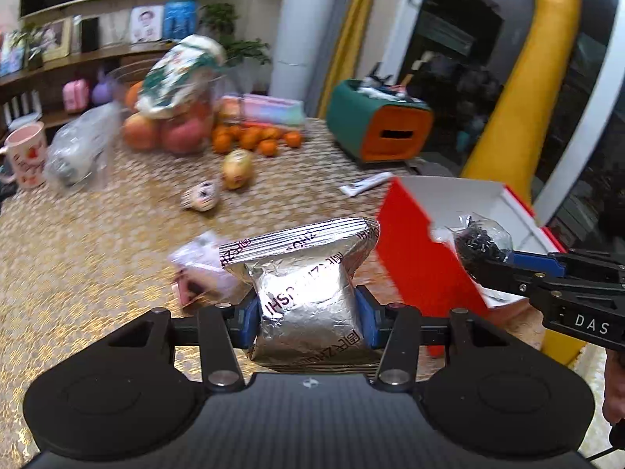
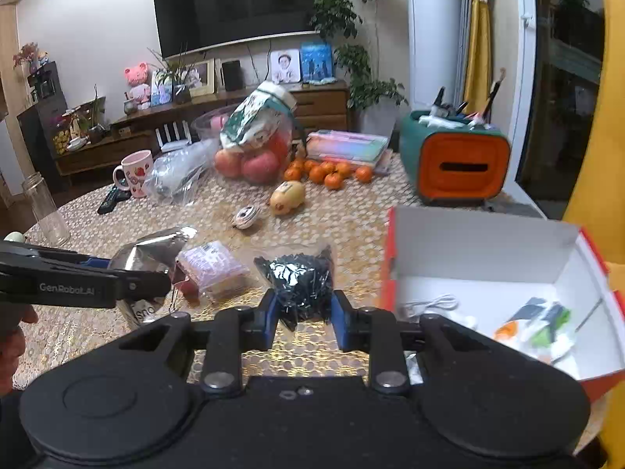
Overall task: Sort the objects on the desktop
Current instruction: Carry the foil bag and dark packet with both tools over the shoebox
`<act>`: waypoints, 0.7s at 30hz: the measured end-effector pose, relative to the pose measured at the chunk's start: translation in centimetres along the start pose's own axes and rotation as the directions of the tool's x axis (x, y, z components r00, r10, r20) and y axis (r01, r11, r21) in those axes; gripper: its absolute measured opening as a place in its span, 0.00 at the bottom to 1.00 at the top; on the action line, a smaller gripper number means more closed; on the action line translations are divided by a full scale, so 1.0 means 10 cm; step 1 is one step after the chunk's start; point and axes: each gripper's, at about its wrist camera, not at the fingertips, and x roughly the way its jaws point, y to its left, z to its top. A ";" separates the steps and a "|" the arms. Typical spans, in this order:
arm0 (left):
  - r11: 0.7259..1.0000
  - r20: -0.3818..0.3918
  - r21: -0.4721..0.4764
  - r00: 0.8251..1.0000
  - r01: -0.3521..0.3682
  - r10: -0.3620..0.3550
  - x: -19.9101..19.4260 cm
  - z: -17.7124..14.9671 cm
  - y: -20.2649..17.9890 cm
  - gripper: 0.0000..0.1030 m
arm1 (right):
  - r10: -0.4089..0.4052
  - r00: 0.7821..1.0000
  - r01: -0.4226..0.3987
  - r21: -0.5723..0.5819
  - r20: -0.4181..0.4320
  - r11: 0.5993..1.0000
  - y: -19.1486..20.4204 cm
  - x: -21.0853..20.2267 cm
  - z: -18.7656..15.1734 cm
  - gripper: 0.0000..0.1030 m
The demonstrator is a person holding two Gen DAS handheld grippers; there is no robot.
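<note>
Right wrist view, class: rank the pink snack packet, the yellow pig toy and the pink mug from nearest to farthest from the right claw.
1. Pink snack packet, just left of the right claw.
2. Yellow pig toy, mid-table, straight ahead.
3. Pink mug, far left, by the clear plastic bag.

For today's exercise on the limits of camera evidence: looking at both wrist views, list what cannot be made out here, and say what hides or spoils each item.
- Pink packet, left wrist view: motion blur smears its print, and the foil pouch covers part.
- Red box contents, right wrist view: small and blurred; the right gripper body cuts off the near end.
- Foil pouch's lower half, right wrist view: behind the left gripper.
</note>
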 end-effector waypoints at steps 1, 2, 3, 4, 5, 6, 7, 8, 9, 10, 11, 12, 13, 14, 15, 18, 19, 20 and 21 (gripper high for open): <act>1.000 -0.001 0.009 1.000 0.008 -0.008 0.01 0.02 -0.06 0.47 | -0.003 1.000 0.003 0.001 0.004 1.000 -0.04 -0.04 0.01 0.27; 1.000 -0.003 0.020 1.000 0.018 -0.018 0.01 0.03 -0.13 0.47 | -0.005 1.000 0.005 0.000 0.008 1.000 -0.07 -0.08 0.01 0.27; 0.999 -0.004 0.028 1.000 0.026 -0.026 0.01 0.04 -0.18 0.47 | -0.007 1.000 0.007 -0.001 0.011 1.000 -0.11 -0.11 0.01 0.27; 0.999 -0.007 0.038 0.999 0.034 -0.034 0.02 0.05 -0.25 0.47 | -0.010 1.000 0.010 -0.002 0.013 1.000 -0.14 -0.14 0.01 0.27; 0.998 -0.009 0.047 0.999 0.041 -0.041 0.02 0.06 -0.30 0.47 | -0.013 1.000 0.013 -0.003 0.014 1.000 -0.17 -0.18 0.00 0.27; 0.997 -0.011 0.059 0.999 0.049 -0.048 0.03 0.07 -0.37 0.47 | -0.016 1.000 0.016 -0.003 0.014 1.000 -0.21 -0.20 0.00 0.27; 0.996 -0.015 0.070 0.998 0.057 -0.056 0.05 0.08 -0.44 0.47 | -0.020 1.000 0.020 -0.002 0.013 1.000 -0.25 -0.23 -0.01 0.27; 0.995 -0.018 0.079 0.998 0.063 -0.062 0.06 0.09 -0.49 0.47 | -0.026 1.000 0.026 0.000 0.012 1.000 -0.29 -0.26 -0.02 0.27; 0.994 -0.022 0.088 0.997 0.072 -0.070 0.07 0.09 -0.55 0.47 | -0.034 0.999 0.034 0.003 0.011 0.999 -0.33 -0.28 -0.02 0.27; 0.992 -0.027 0.096 0.997 0.080 -0.078 0.09 0.10 -0.61 0.47 | -0.042 0.999 0.042 0.008 0.011 0.999 -0.39 -0.30 -0.03 0.27; 0.991 -0.032 0.105 0.996 0.088 -0.085 0.11 0.11 -0.66 0.47 | -0.050 0.999 0.049 0.011 0.011 0.999 -0.43 -0.33 -0.05 0.27; 0.989 -0.037 0.115 0.995 0.097 -0.094 0.12 0.12 -0.73 0.47 | -0.060 0.998 0.060 0.017 0.010 0.998 -0.49 -0.35 -0.06 0.27; 0.987 -0.041 0.125 0.994 0.106 -0.101 0.14 0.12 -0.78 0.47 | -0.068 0.998 0.068 0.022 0.009 0.997 -0.54 -0.36 -0.07 0.27; 0.984 -0.044 0.137 0.993 0.113 -0.108 0.17 0.13 -0.84 0.47 | -0.076 0.997 0.075 0.026 0.009 0.997 -0.59 -0.39 -0.08 0.27; 0.981 -0.048 0.151 0.993 0.118 -0.112 0.19 0.14 -0.91 0.47 | -0.084 0.996 0.084 0.029 0.009 0.996 -0.65 -0.40 -0.10 0.27; 0.973 -0.061 0.187 0.990 0.134 -0.125 0.26 0.18 -1.11 0.47 | -0.105 0.994 0.104 0.040 0.007 0.994 -0.80 -0.44 -0.15 0.27; 0.970 -0.064 0.197 0.990 0.140 -0.129 0.28 0.18 -1.16 0.47 | -0.112 0.994 0.112 0.045 0.006 0.993 -0.85 -0.45 -0.16 0.27; 0.968 -0.069 0.207 0.989 0.144 -0.133 0.31 0.20 -1.22 0.47 | -0.117 0.993 0.117 0.049 0.005 0.992 -0.89 -0.45 -0.17 0.27; 0.965 -0.074 0.218 0.988 0.148 -0.135 0.34 0.22 -1.28 0.47 | -0.122 0.993 0.122 0.054 0.003 0.991 -0.94 -0.45 -0.18 0.27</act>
